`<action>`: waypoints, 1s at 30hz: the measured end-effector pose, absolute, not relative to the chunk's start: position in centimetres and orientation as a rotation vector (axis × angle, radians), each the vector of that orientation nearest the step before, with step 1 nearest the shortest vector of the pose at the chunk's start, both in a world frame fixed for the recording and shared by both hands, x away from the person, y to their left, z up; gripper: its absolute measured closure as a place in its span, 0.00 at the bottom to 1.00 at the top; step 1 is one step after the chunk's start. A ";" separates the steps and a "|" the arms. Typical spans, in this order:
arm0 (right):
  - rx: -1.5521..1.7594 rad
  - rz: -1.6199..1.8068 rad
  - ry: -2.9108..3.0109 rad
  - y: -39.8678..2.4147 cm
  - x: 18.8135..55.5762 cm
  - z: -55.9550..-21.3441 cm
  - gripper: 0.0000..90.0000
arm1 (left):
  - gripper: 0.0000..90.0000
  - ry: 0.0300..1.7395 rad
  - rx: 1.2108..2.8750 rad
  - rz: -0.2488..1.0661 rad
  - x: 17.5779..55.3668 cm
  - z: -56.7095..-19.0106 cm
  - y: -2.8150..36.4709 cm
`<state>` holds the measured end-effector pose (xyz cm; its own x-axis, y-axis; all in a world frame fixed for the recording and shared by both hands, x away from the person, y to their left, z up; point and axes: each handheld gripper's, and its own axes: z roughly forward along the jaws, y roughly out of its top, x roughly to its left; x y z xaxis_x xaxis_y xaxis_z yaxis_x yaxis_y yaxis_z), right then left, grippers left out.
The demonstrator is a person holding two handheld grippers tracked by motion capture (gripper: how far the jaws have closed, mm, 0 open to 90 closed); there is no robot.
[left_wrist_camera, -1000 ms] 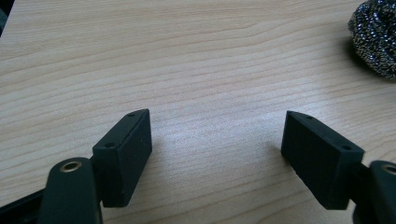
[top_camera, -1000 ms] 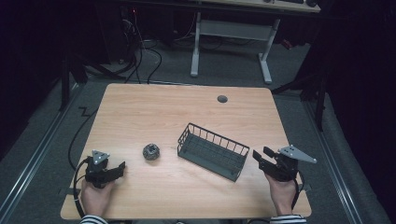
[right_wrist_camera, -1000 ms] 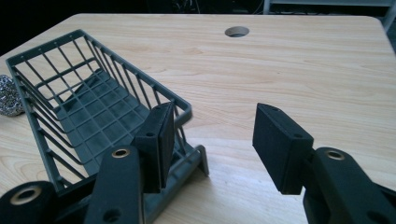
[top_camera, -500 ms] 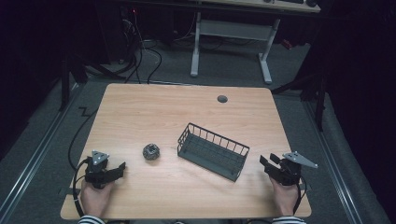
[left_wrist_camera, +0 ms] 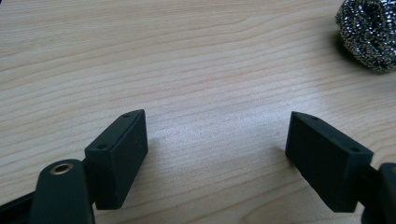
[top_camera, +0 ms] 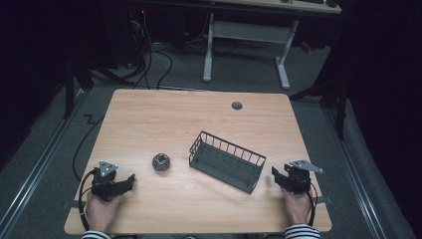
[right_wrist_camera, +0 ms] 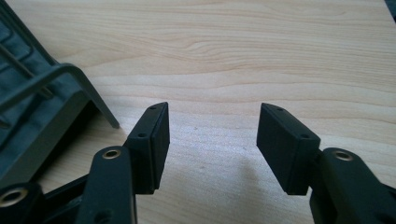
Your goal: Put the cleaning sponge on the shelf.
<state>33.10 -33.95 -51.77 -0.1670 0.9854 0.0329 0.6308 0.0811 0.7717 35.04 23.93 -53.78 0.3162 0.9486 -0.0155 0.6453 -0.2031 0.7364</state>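
Standing on grey carpet, wooden table (top_camera: 149, 119) amid dark room.

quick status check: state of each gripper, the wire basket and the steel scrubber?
left gripper: open, jaws apart, nothing between them, low over the table
right gripper: open, nothing between the jaws, just beside the basket's end
wire basket: upright on the table, empty, not held
steel scrubber: lying loose on the table, left of the basket, not touched
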 end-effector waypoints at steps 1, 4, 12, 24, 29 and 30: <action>1.591 0.896 1.856 -33.9 33.3 -51.9 0.48 | 0.24 1.407 1.938 0.599 35.0 -53.8 23.9; 1.596 0.854 1.862 -33.7 33.7 -52.4 0.45 | 0.22 1.405 1.942 0.594 35.1 -53.8 23.8; 1.615 0.792 1.874 -33.5 34.4 -53.0 0.42 | 0.22 1.424 1.896 0.539 35.2 -53.6 24.5; 1.616 0.791 1.872 -33.5 34.4 -53.0 0.42 | 0.23 1.333 1.917 0.410 33.0 -51.5 23.2; 1.615 0.791 1.873 -33.5 34.4 -53.0 0.42 | 0.17 1.262 1.984 0.405 32.9 -50.7 20.5; 1.617 0.791 1.872 -33.5 34.4 -53.0 0.42 | 0.16 1.251 1.998 0.407 33.0 -50.6 20.0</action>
<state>34.40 -33.52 -53.03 -0.1362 0.9905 -0.0213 0.6748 0.1085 0.7300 32.99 19.98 -50.63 0.4761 0.8724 -0.1105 0.6406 -0.2580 0.7232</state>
